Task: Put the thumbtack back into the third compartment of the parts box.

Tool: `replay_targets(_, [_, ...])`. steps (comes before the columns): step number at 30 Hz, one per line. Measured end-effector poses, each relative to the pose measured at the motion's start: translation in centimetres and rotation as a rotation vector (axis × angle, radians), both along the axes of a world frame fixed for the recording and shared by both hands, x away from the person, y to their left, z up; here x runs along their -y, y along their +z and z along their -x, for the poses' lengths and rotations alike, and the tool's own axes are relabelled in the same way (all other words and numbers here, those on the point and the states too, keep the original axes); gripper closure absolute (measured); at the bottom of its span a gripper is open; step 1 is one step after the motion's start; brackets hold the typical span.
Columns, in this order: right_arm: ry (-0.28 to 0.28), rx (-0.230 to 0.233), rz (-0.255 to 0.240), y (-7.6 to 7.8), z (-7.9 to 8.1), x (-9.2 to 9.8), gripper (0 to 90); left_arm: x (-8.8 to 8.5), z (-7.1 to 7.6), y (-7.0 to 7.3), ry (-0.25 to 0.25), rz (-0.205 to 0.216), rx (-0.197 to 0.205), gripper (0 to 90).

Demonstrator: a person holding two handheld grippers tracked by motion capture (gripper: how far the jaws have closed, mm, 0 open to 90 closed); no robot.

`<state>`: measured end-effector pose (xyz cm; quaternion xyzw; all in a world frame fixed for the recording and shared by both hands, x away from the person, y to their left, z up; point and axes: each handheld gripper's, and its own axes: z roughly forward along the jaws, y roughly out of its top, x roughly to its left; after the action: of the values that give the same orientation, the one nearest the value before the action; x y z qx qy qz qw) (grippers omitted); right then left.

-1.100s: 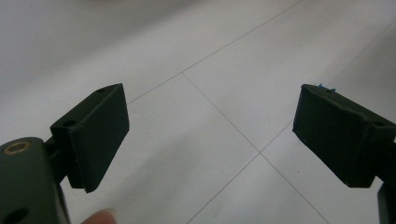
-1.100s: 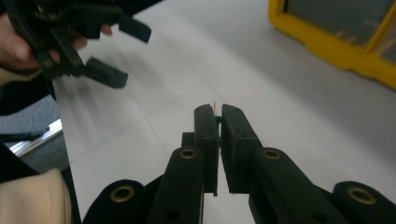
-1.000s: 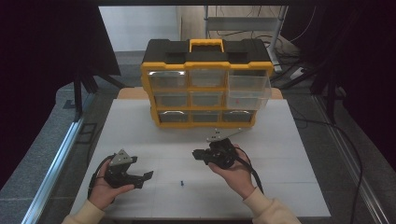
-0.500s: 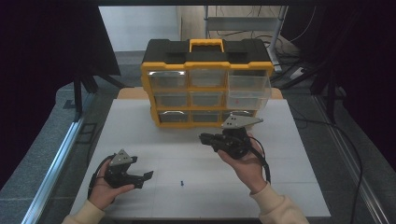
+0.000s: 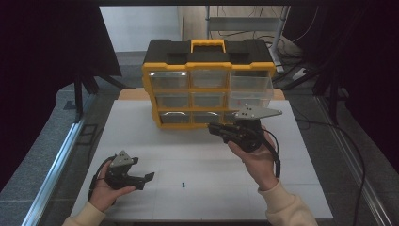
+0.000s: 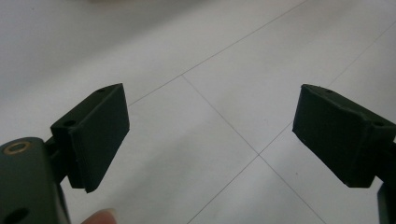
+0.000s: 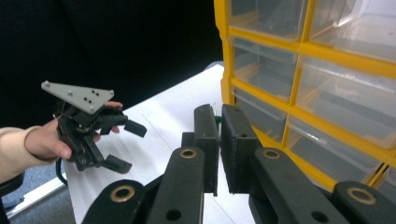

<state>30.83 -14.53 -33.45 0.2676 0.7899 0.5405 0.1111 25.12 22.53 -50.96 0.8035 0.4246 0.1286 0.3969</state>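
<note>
My right gripper (image 5: 211,128) is held up in front of the bottom row of a yellow-and-black drawer cabinet (image 5: 209,70), pointing left. In the right gripper view its jaws (image 7: 219,112) stand almost together, with a sliver of a small green part (image 7: 216,122) pinched between the pads. My left gripper (image 5: 142,168) rests low over the white table (image 5: 211,165) at the front left, open and with nothing between its jaws (image 6: 210,135). It also shows in the right gripper view as the left gripper (image 7: 133,147). A tiny green piece (image 5: 182,184) lies on the table between the hands.
The cabinet (image 7: 327,60) has clear drawers; the top right drawer (image 5: 249,89) sticks out a little. Dark frames and cables stand beside the table, and a metal rail (image 5: 56,160) runs along its left side.
My right hand has risen from the table and moved away from me and to the right, up to the cabinet's front. The left hand and the green piece on the table have stayed put.
</note>
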Motion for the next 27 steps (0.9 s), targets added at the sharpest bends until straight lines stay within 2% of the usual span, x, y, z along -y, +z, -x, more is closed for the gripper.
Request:
replay_targets(9, [0.003, 0.015, -0.012, 2.2, -0.6, -0.3, 85.8, 0.1, 0.1, 0.2, -0.005, 0.000, 0.006, 11.1])
replay_targets(19, [-0.040, 0.055, -0.018, 5.2, -1.7, 0.4, 85.7, 0.1, 0.3, 0.3, -0.004, 0.007, 0.011, 11.1])
replay_targets(27, [-0.097, 0.066, -0.003, 6.3, -3.4, 1.4, 85.8, 0.2, 0.3, 0.3, -0.011, 0.007, 0.011, 11.1])
